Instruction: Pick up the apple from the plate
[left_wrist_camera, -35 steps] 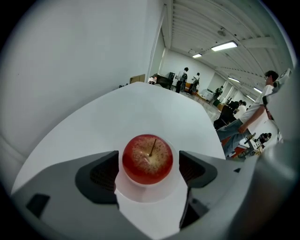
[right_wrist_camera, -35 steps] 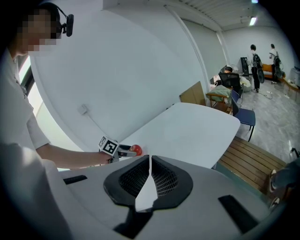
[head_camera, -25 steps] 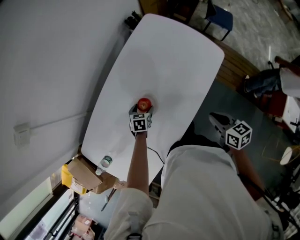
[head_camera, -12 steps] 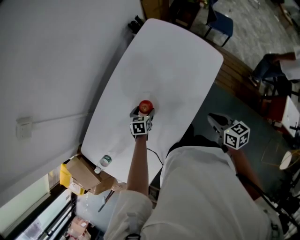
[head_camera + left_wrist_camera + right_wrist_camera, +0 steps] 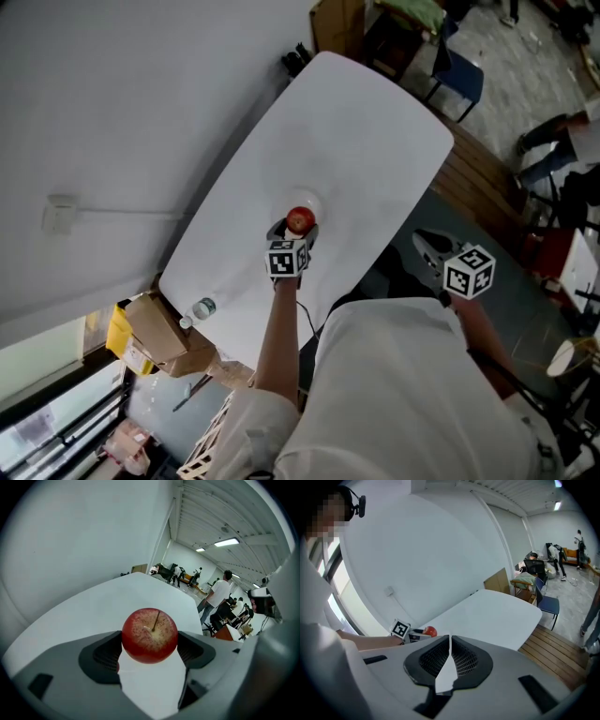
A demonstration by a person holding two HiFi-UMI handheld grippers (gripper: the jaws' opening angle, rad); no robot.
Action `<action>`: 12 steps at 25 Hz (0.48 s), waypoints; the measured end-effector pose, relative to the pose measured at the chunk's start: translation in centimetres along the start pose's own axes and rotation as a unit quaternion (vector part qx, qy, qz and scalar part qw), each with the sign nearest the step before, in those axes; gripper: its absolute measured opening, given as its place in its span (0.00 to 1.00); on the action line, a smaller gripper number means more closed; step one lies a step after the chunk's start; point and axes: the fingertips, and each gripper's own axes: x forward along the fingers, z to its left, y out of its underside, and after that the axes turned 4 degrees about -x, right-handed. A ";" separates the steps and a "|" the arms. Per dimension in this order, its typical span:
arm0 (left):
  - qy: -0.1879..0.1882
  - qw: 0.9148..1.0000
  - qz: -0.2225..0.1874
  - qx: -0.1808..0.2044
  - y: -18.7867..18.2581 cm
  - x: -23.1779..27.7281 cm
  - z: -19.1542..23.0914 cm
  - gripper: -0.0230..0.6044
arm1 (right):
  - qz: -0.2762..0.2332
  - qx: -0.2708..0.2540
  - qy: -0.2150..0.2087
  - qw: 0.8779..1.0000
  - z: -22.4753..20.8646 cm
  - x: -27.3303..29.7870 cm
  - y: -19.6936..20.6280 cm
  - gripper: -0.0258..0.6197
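A red apple (image 5: 300,220) with a thin stem sits between the pads of my left gripper (image 5: 298,228) near the middle of the white table (image 5: 366,122). In the left gripper view the apple (image 5: 150,634) fills the gap and touches both dark pads, so my left gripper (image 5: 150,644) is shut on it. The white plate (image 5: 313,202) under it barely stands out from the tabletop. My right gripper (image 5: 428,247) hangs off the table's right edge, shut and holding nothing. In the right gripper view its pads (image 5: 461,660) meet.
A water bottle (image 5: 202,308) stands at the table's near left corner, above a cardboard box (image 5: 150,330) on the floor. A blue chair (image 5: 461,70) stands past the far end. Wooden flooring (image 5: 487,187) runs along the right side. A white wall borders the left.
The head view has shifted a little, so the table sits lower and further right. My left gripper stays around the apple. The right gripper has hardly moved.
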 end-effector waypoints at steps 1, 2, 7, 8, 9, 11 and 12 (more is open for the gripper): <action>-0.002 1.000 -0.004 -0.004 -0.1 -0.4 -0.4 0.63 | 0.001 -0.004 -0.007 1.000 -0.2 0.1 -0.3 0.10; -0.004 1.000 -0.008 -0.008 -0.2 -0.7 -0.9 0.63 | 0.001 -0.008 -0.015 1.000 -0.4 0.2 -0.6 0.10; -0.017 0.999 -0.020 -0.020 -0.1 -2.1 -3.2 0.62 | 0.012 -0.037 -0.062 0.997 -0.9 0.6 -1.7 0.10; -0.022 0.999 -0.023 -0.024 -0.1 -2.4 -3.6 0.62 | 0.015 -0.043 -0.071 0.996 -1.1 0.5 -1.9 0.10; -0.026 0.999 -0.026 -0.029 -0.2 -2.7 -4.1 0.62 | 0.016 -0.049 -0.078 0.996 -1.4 0.5 -2.1 0.10; -0.033 0.998 -0.033 -0.039 0.0 -3.2 -5.2 0.62 | 0.018 -0.056 -0.088 0.994 -2.1 0.0 -2.3 0.10; -0.037 0.998 -0.036 -0.044 0.1 -3.5 -5.8 0.62 | 0.018 -0.059 -0.092 0.994 -2.5 -0.3 -2.3 0.10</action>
